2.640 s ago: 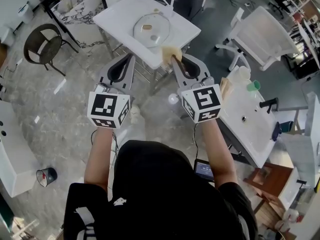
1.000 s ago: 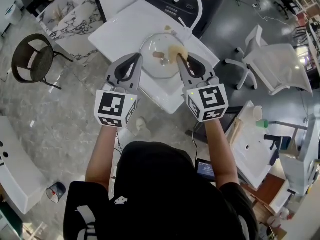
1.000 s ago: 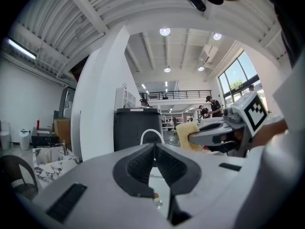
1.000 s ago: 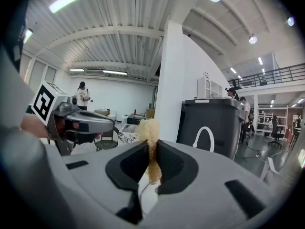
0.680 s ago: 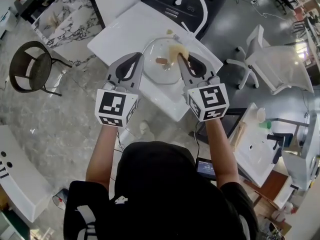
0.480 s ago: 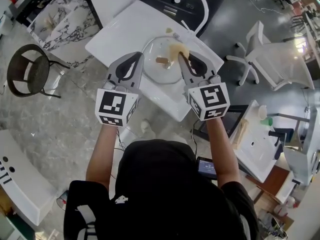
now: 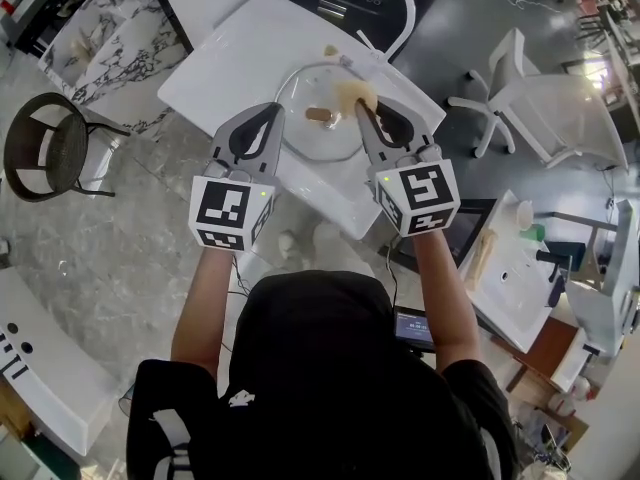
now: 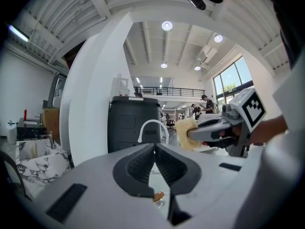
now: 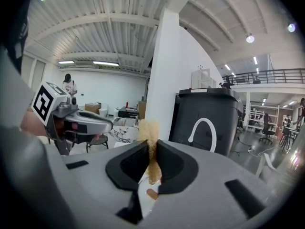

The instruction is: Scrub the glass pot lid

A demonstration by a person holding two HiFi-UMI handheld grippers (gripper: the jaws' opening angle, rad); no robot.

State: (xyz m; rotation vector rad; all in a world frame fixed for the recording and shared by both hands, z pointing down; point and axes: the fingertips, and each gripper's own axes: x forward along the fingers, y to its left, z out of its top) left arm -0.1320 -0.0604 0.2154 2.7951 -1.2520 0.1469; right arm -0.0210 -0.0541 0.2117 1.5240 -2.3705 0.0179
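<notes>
As both grippers close in over the table [image 7: 230,58], right gripper [image 7: 358,104]: pinches the sponge [image 7: 352,92] above the glass lid [image 7: 312,144], at 2 o'clock of its knob [image 7: 318,115].
Left gripper [image 7: 275,109]: jaws pressed together, empty, at the lid's 9 o'clock rim.
Change: earlier the lid lay well ahead; scrubbing looks ready to begin.
Contact: cannot tell.

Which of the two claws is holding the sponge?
The right claw: a yellow sponge is pinched between its jaws. The left claw is shut with nothing in it.
</notes>
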